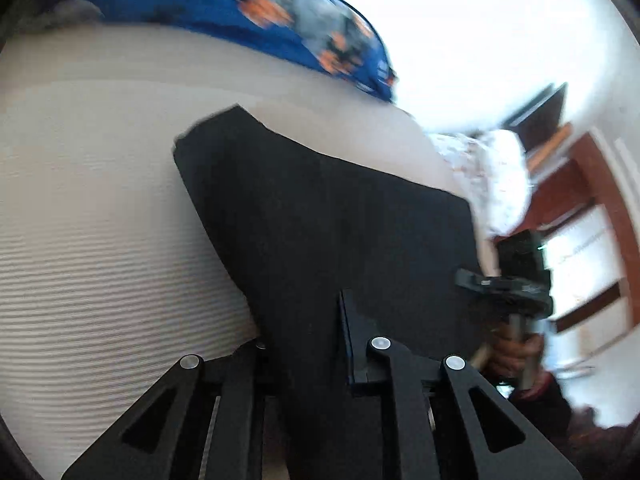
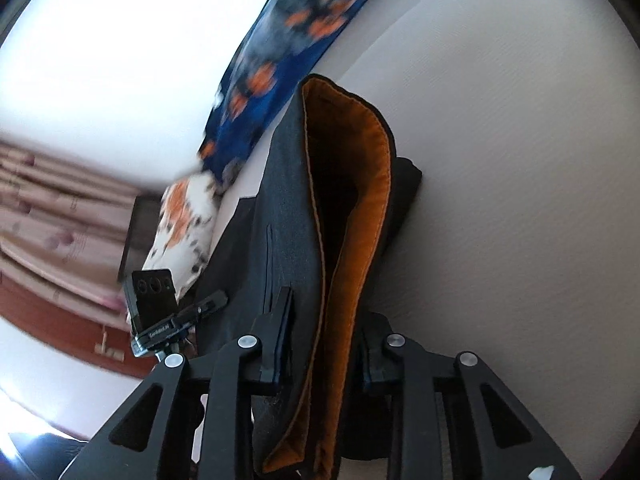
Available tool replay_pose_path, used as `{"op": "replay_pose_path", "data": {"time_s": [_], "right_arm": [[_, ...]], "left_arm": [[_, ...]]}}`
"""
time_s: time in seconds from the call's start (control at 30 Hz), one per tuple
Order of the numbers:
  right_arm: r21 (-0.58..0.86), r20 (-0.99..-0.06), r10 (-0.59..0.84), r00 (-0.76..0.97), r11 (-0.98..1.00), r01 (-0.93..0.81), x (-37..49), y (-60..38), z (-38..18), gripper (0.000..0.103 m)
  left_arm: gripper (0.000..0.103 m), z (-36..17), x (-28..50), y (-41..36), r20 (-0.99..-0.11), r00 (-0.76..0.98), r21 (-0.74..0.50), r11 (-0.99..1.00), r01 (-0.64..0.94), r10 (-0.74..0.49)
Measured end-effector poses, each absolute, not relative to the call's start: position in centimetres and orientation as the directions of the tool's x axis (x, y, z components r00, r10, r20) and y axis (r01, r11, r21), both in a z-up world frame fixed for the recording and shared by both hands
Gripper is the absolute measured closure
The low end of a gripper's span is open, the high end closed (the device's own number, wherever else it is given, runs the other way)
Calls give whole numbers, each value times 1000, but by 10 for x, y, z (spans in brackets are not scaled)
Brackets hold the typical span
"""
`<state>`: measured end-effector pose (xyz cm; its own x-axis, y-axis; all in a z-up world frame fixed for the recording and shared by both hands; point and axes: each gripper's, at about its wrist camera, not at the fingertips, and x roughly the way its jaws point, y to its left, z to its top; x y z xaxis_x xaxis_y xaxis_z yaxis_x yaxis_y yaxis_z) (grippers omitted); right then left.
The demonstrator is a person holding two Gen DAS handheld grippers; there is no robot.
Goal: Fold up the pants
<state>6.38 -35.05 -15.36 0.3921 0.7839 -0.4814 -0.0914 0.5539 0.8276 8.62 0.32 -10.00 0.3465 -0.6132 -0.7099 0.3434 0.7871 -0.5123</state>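
Observation:
The black pants [image 1: 328,216] hang lifted above a white ribbed bedsheet [image 1: 92,248]. My left gripper [image 1: 304,344] is shut on a fold of the black cloth, which runs down between its fingers. In the right wrist view the pants [image 2: 288,216] show an orange-lined waistband [image 2: 360,208] that gapes open. My right gripper [image 2: 324,344] is shut on that waistband end, cloth passing between its fingers. The right gripper also shows in the left wrist view [image 1: 508,284], held in a hand at the cloth's right edge. The left gripper shows in the right wrist view [image 2: 168,308].
A blue quilt with orange flowers [image 1: 256,8] lies along the bed's far side, also in the right wrist view [image 2: 288,40]. A white flowered pillow [image 2: 180,224] sits at its end. Pink curtains [image 2: 48,208] and a wooden-framed window [image 1: 592,216] stand beyond the bed.

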Motion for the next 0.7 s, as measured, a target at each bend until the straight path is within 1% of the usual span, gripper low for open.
{"op": "replay_pose_path", "data": {"time_s": [0.03,0.1,0.17,0.2,0.27,0.37,0.5,0.7], "right_arm": [[818,-487,789,373,562,-120,68,-334,-153,77],[791,-512,778,365,592,-155,73,-313,-150,78],[740,-558,741,375,648,-178,75,-301,-145,75],[712,-581,716,387,677,-186,74,-298,-143,73],[692,-596,696,400,698,-184,70,-296,-142,72],[646,-625,654,426,740,-189,65,-290,-138,72],[539,-663,573,483,812,-224,56,-279,-130,68],[543,-651,573,498,810,-222,58,-283,-132,67]], "left_arm": [[85,-100,83,8,-731,366,-465,814,350,-575],[72,-102,80,13,-753,393,-420,845,331,-528],[54,-106,80,17,-763,421,-387,868,309,-490],[51,-107,79,13,-768,441,-356,882,310,-465],[45,-110,81,14,-766,465,-312,890,333,-443],[37,-113,82,8,-767,507,-242,909,339,-394],[32,-118,83,11,-764,535,-204,921,331,-361],[27,-119,71,16,-755,573,-146,934,325,-318]]}}
